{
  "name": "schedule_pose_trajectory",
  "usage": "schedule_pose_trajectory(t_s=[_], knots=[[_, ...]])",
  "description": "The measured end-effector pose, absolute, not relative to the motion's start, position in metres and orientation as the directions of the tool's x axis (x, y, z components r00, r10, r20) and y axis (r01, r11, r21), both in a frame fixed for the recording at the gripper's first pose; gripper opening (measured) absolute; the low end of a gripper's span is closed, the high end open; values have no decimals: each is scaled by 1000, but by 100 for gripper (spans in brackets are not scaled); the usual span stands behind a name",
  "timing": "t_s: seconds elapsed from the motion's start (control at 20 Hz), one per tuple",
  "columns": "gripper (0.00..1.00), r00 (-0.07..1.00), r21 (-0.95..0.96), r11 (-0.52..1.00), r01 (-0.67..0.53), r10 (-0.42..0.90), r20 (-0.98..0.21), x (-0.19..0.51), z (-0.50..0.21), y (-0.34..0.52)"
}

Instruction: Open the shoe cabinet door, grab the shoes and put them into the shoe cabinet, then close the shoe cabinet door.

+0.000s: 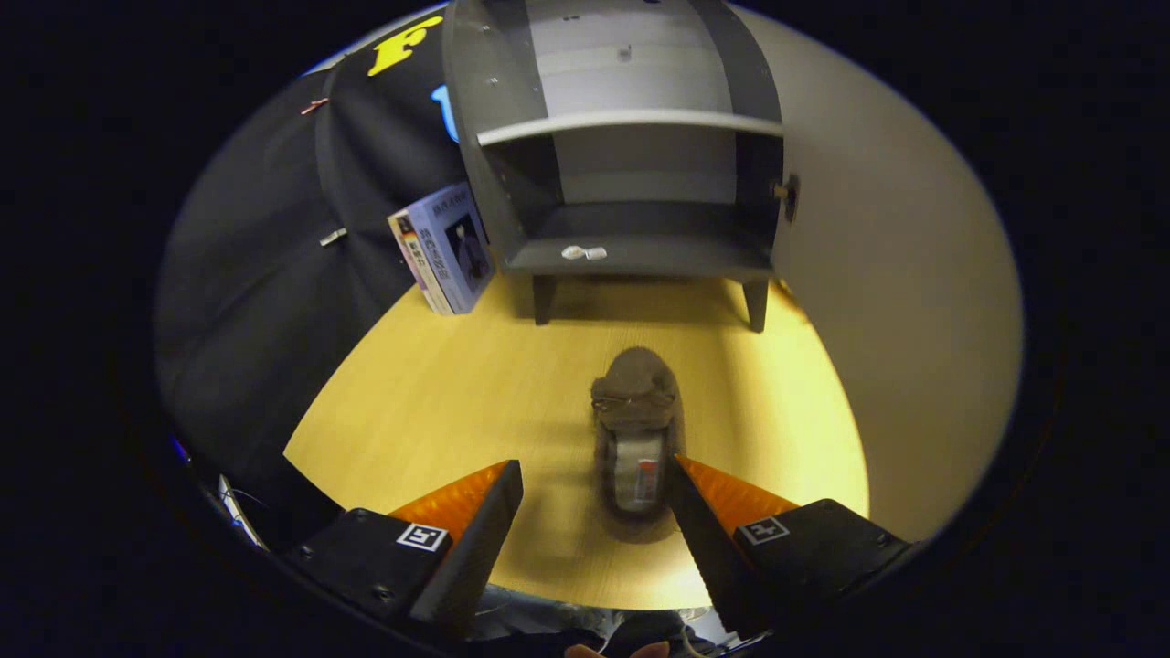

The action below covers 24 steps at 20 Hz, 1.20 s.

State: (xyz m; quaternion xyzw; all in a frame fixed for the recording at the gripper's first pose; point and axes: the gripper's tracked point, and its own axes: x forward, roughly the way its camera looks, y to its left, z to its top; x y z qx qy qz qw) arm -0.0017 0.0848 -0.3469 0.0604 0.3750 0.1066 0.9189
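The jaws (594, 512) are spread wide and nothing is pinched between them. A brown shoe (635, 439) lies on the tabletop (439, 402) in the gap between the two fingers, nearer the right finger than the left; its heel end sits just beside the right fingertip, though whether that finger touches it cannot be told. The shoe's long axis runs straight ahead, in line with the fingers, with the heel opening toward the jaws and the toe pointing away to the cabinet. The shoe is slightly blurred, so finer detail is not made out.

Beyond the toe a stretch of bare tabletop is seen, and then the shoe cabinet (631, 183), raised on short legs. Its front stands open, and a lower compartment and a shelf above it are exposed; the door (887, 274) appears to be swung out to the right. A small pale object (583, 252) rests on the cabinet's bottom board. Some books (443, 249) lean just to the left of the cabinet.

Since the shoe is off-centre, a small shift to the right is judged necessary before closing across its width.
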Motion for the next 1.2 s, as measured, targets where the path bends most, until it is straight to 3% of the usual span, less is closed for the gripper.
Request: schedule_pose_trajectory(t_s=[0.2, 0.4, 0.6, 0.7, 0.8, 0.95, 1.2], knots=[[98, 675, 192, 971, -139, 235, -699, 31, -397, 99], [86, 697, 177, 974, -140, 224, -682, 71, -429, 116], [37, 755, 100, 992, -74, 121, -644, 106, -445, 103], [13, 763, 140, 989, -55, 132, -633, 107, -441, 104], [6, 767, 147, 988, -52, 134, -627, 107, -436, 103], [6, 766, 153, 986, -65, 148, -625, 98, -414, 97], [6, 820, 191, 979, -68, 164, -549, 84, -321, 83]])
